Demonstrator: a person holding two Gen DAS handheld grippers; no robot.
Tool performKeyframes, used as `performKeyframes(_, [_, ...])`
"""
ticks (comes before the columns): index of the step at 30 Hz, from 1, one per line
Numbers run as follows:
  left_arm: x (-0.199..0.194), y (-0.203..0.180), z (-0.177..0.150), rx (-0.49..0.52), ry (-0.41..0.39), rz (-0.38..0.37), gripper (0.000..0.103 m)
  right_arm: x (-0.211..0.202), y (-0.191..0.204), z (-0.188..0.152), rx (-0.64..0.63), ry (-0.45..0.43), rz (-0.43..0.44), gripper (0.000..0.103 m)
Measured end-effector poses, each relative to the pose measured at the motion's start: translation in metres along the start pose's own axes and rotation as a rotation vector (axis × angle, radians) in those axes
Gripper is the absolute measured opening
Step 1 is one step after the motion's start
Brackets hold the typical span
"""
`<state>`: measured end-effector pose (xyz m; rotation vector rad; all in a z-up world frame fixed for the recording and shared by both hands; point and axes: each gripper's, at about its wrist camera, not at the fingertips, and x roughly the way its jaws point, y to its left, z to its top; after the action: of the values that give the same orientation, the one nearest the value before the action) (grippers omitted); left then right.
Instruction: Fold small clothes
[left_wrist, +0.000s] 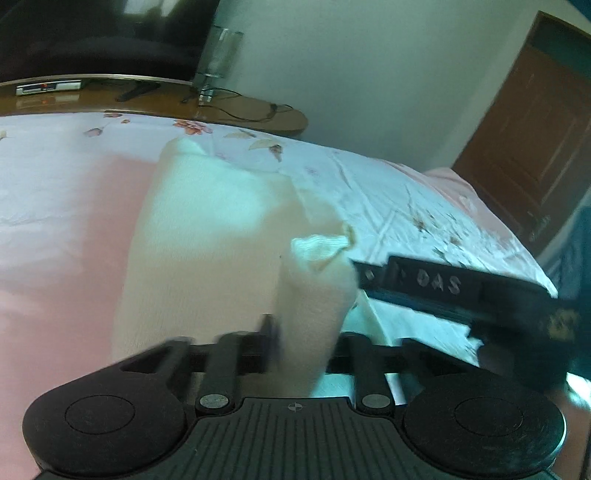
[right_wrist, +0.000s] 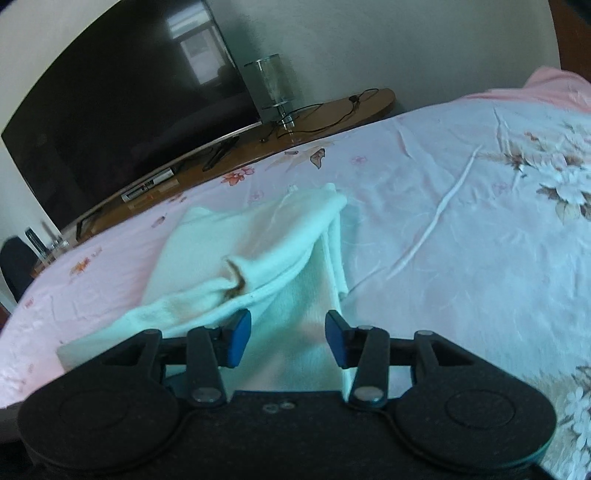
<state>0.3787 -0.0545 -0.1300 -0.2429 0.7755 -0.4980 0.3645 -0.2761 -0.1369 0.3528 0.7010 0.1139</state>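
Note:
A small white garment (left_wrist: 214, 236) lies on the bed, partly folded; it also shows in the right wrist view (right_wrist: 258, 251). My left gripper (left_wrist: 299, 332) is shut on a raised fold of the white garment, which rises from between its fingers and hides the pads. My right gripper (right_wrist: 288, 339) is open, its blue pads (right_wrist: 238, 339) apart just above the garment's near edge, holding nothing. In the left wrist view the right gripper (left_wrist: 443, 288) reaches in from the right beside the lifted fold.
The bed has a pink and white floral sheet (right_wrist: 461, 229). Behind it stands a wooden cabinet (right_wrist: 332, 110) with a television (right_wrist: 122, 110), a glass lamp (right_wrist: 273, 88) and cables. A brown door (left_wrist: 524, 140) is at the right.

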Motion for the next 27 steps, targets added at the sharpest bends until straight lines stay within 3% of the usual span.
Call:
performKeyframes(2, [-0.013, -0.009, -0.004, -0.005, -0.018, -0.019, 0.058, -0.005, -0.002, 0.003, 0.018, 0.003, 0.009, 0.046])
performKeyframes(6, [-0.041, -0.018, -0.01, 0.055, -0.036, -0.039, 0.058, -0.012, -0.011, 0.01, 0.085, 0.018, 0.049, 0.051])
performKeyframes(10, [-0.055, 0.008, 0.001, -0.015, -0.08, 0.024, 0.058, -0.009, -0.018, 0.012, 0.171, 0.072, 0.125, 0.054])
performKeyframes(15, [-0.042, 0.045, 0.021, -0.082, -0.1, 0.149, 0.058, 0.014, -0.018, 0.009, 0.201, 0.118, 0.116, 0.056])
performKeyframes(21, [-0.001, 0.061, 0.026, -0.101, -0.073, 0.199, 0.058, 0.04, -0.021, 0.017, 0.216, 0.103, 0.113, 0.06])
performKeyframes(23, [0.011, 0.061, 0.026, -0.11, -0.061, 0.203, 0.058, 0.049, -0.017, 0.022, 0.196, 0.086, 0.118, 0.049])
performKeyframes(24, [0.014, 0.061, 0.025, -0.114, -0.057, 0.202, 0.058, 0.051, -0.015, 0.024, 0.178, 0.084, 0.112, 0.035])
performKeyframes(25, [0.016, 0.06, 0.023, -0.117, -0.053, 0.201, 0.058, 0.055, -0.011, 0.026, 0.159, 0.081, 0.109, 0.029])
performKeyframes(27, [0.021, 0.062, 0.02, -0.126, -0.046, 0.199, 0.058, 0.06, -0.003, 0.029, 0.099, 0.075, 0.107, 0.027])
